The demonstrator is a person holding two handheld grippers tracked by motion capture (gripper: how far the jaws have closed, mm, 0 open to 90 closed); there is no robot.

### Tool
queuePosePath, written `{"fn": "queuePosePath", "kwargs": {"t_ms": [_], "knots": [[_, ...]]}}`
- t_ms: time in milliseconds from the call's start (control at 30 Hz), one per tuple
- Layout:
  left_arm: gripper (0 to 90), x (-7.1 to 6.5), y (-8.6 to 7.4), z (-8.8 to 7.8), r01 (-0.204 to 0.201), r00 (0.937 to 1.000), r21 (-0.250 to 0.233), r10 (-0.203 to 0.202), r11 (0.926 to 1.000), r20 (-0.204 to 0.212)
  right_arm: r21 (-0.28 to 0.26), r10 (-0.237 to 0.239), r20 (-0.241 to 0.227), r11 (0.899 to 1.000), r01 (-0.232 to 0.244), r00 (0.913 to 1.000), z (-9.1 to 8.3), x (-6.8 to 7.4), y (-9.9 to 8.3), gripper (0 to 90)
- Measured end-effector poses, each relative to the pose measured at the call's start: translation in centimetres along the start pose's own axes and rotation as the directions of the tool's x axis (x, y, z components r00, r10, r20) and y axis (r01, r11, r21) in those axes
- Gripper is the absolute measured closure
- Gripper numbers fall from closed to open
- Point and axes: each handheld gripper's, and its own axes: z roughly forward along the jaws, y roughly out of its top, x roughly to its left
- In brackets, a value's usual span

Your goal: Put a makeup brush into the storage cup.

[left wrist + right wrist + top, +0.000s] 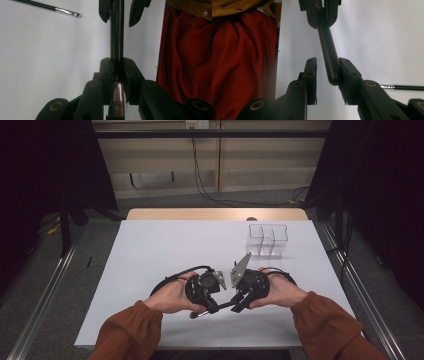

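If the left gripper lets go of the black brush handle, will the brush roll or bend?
The brush looks stiff: its handle runs straight between both grippers without sagging. The handle seems round and smooth, so on the flat white table it would probably roll. It is thin, so likely light; the left gripper clamps it firmly.
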Motion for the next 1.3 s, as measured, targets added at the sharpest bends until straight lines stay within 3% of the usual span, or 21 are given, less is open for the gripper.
{"fn": "queuePosePath", "kwargs": {"t_ms": [233, 267, 433, 533, 633, 700, 833, 867, 900, 1133, 1167, 1233, 1300], "knots": [[78.8, 0.0, 0.0, 0.1, -0.006, 1.0000, 0.000, 0.006, 1.0000, 0.006, -0.018, -0.014, 0.007, 1.000, 0.014, 0.9999, -0.1, 0.0, 0.0, 74.0], [78.8, -0.2, 0.0, 0.2, 0.017, 0.9998, -0.019, -0.017, 0.9997, 0.006, -0.025, -0.020, 0.004, 0.999, 0.020, 0.9998, 0.0, 0.0, 0.0, 74.8], [78.9, -0.2, 0.0, 0.2, 0.009, 0.9999, -0.015, -0.009, 0.9999, 0.009, -0.017, -0.027, 0.001, 0.999, 0.027, 0.9996, 0.2, 0.0, 0.0, 75.4], [78.8, -0.1, 0.0, 0.2, -0.016, 0.9997, 0.006, 0.016, 0.9999, 0.016, -0.020, -0.027, -0.010, 0.999, 0.026, 0.9996, 0.3, 0.0, 0.1, 75.8], [78.8, -0.2, -0.1, 0.3, 0.002, 0.9999, -0.009, -0.002, 1.0000, 0.017, -0.008, -0.020, -0.016, 1.000, 0.020, 0.9997, 0.5, 0.0, 0.0, 76.7], [78.8, -0.1, -0.1, 0.2, -0.021, 0.9996, 0.005, 0.021, 0.9998, 0.017, -0.017, -0.026, -0.019, 1.000, 0.025, 0.9995, 0.6, 0.0, -0.1, 78.6], [78.5, -0.2, -0.2, 0.3, -0.008, 0.9997, -0.013, 0.009, 0.9999, 0.021, -0.030, -0.044, -0.030, 0.999, 0.043, 0.9986, 0.8, -0.1, -0.2, 79.4], [78.5, 0.0, -0.2, 0.1, -0.028, 0.9994, 0.003, 0.028, 0.9996, 0.019, -0.033, -0.046, -0.027, 0.998, 0.045, 0.9986, 0.8, -0.1, -0.2, 79.4], [78.0, 0.0, -0.2, 0.1, -0.012, 0.9998, -0.013, 0.012, 0.9998, 0.018, -0.032, -0.053, -0.018, 0.998, 0.052, 0.9984, 0.6, 0.0, -0.2, 79.9], [76.4, 0.5, -0.5, -0.1, -0.016, 0.9997, -0.039, 0.017, 0.9991, 0.017, -0.058, -0.052, -0.008, 0.997, 0.052, 0.9986, 0.4, -0.1, -0.4, 80.2], [75.8, 0.5, -0.5, 0.0, 0.000, 0.9999, -0.059, 0.001, 0.9983, 0.017, -0.056, -0.054, -0.005, 0.997, 0.053, 0.9986, 0.4, 0.0, -0.4, 80.2], [73.2, 0.8, -0.6, -0.2, -0.009, 0.9998, -0.060, 0.010, 0.9981, 0.018, -0.050, -0.045, -0.002, 0.998, 0.045, 0.9990, 0.3, 0.0, -0.4, 80.2], [69.6, 1.0, -0.8, -0.3, 0.010, 0.9999, -0.087, -0.009, 0.9962, 0.014, -0.051, -0.039, -0.006, 0.998, 0.038, 0.9992, 0.3, -0.1, -0.5, 80.2]]}}
